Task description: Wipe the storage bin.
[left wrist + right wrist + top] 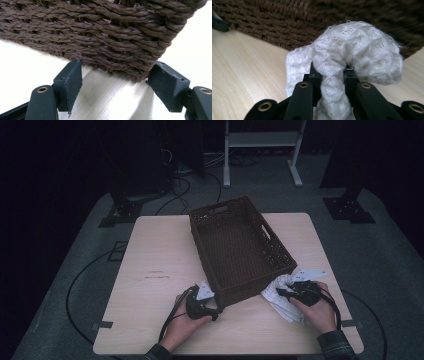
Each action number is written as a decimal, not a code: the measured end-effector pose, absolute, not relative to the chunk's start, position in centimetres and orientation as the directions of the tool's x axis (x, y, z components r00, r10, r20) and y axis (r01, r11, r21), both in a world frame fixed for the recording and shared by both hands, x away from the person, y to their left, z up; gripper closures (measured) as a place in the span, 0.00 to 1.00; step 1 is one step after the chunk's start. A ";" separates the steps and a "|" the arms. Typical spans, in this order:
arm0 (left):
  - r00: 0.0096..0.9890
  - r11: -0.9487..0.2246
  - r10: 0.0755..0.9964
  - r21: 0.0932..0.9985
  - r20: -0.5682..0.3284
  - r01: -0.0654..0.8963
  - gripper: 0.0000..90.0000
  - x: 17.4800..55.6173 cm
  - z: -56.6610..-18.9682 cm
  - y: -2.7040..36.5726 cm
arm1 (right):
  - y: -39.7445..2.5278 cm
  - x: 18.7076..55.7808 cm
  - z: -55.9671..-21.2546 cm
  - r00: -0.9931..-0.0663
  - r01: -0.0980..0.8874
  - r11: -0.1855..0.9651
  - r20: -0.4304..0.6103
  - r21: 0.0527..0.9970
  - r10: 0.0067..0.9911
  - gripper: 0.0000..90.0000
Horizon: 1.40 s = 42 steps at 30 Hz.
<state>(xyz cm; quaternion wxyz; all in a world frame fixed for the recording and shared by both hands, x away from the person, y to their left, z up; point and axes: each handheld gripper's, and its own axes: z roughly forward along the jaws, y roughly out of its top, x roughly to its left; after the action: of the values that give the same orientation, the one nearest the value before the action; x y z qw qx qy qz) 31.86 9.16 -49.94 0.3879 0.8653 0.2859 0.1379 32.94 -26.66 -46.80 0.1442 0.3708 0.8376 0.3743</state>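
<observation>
You sit at a light wooden table (150, 270). A big brown woven basket (240, 247) stands on it, turned a little at an angle. From above, the basket looks empty inside.

Your left hand (182, 322) holds the left gripper (214, 312) right at the near corner of the basket. In the left gripper view, its two black jaws stand wide apart. The basket's bottom corner (140, 67) sits between them. One jaw is by one side of the corner and the other jaw is by the other side. Both are very close to the weave, but you cannot tell if they touch it. They hold nothing.

Your right hand (320, 307) holds the right gripper (281, 292) just beside the basket's right side. A white knitted cloth (280, 300) lies on the table there. In the right gripper view, the jaws are pinched tight on a fold of the cloth (337, 82). The cloth bulges up above the jaws in a soft loop, with the basket wall (287, 22) close behind it.
</observation>
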 end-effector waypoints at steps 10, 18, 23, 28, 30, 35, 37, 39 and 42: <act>0.798 -0.535 0.602 0.750 0.017 0.388 0.30 31.9 -49.9 9.2 | -26.1 33.1 -47.6 -0.694 0.541 0.455 0.069 0.707 0.717 0.83; 0.798 -0.536 0.602 0.750 0.017 0.388 0.30 31.9 -49.9 9.2 | -26.2 32.8 -47.1 -0.695 0.526 0.451 0.058 0.721 0.717 0.83; 0.798 -0.535 0.602 0.750 0.017 0.388 0.30 31.9 -49.9 9.1 | -26.2 32.1 -45.7 -0.698 0.481 0.444 0.025 0.756 0.716 0.83; 0.799 -0.536 0.602 0.750 0.017 0.388 0.30 31.9 -49.9 9.1 | -26.5 31.5 -44.4 -0.695 0.447 0.417 0.014 0.792 0.719 0.83; 0.799 -0.537 0.601 0.749 0.018 0.388 0.30 31.9 -49.9 9.1 | -26.6 31.4 -44.1 -0.695 0.441 0.413 0.011 0.797 0.719 0.83; 0.798 -0.535 0.602 0.751 0.018 0.387 0.30 31.9 -49.9 9.1 | -26.9 30.9 -42.9 -0.691 0.408 0.390 0.001 0.826 0.722 0.83; 0.798 -0.536 0.602 0.751 0.018 0.387 0.30 31.9 -49.9 9.1 | -26.9 30.7 -42.5 -0.693 0.396 0.386 -0.005 0.833 0.721 0.83; 0.798 -0.535 0.602 0.751 0.018 0.387 0.30 31.9 -49.9 9.1 | -26.9 30.6 -42.1 -0.693 0.385 0.382 -0.010 0.840 0.721 0.83; 0.798 -0.535 0.602 0.751 0.018 0.387 0.30 31.9 -49.9 9.1 | -26.8 30.3 -41.6 -0.698 0.369 0.372 -0.010 0.852 0.716 0.83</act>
<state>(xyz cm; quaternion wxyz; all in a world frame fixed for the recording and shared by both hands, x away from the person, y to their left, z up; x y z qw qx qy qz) 31.89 9.09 -49.95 0.3881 0.8652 0.2859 0.1385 30.29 -26.79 -41.65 0.1937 0.3369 0.8054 0.4477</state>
